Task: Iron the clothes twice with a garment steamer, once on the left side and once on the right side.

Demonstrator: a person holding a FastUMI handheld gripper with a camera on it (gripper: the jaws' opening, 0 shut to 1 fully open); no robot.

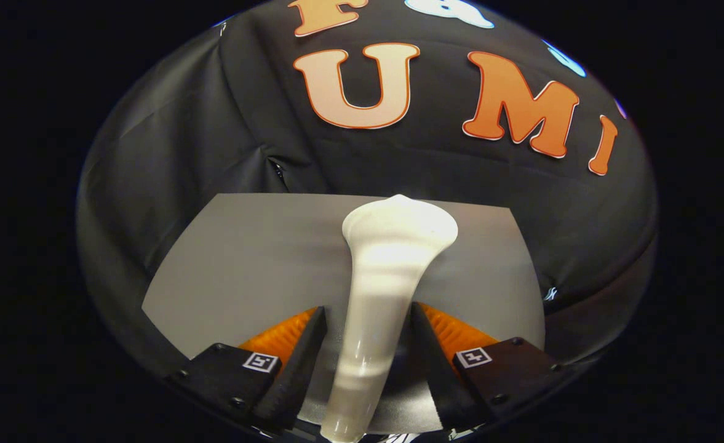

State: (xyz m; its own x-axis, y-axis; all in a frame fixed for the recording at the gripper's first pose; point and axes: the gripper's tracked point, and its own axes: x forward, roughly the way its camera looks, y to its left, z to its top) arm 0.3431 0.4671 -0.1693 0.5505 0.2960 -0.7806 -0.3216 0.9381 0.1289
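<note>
Gripper (368, 320) with jaws closed on the slim handle of the white garment steamer (386, 271); both fingers press its sides. The flared steamer head points toward 12 o'clock, above the grey counter (245, 258).

Fingers (303, 344) on screwed mounts (226, 375) bearing square coded markers (259, 362)

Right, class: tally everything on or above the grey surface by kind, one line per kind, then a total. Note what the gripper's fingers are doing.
White garment steamer: 1, its handle between the fingers, head beyond them
Gripper: 1, its fingers close at either side of the handle; whether both press on it is unclear
Grey surface: 1, under the steamer
Total: 3
</note>
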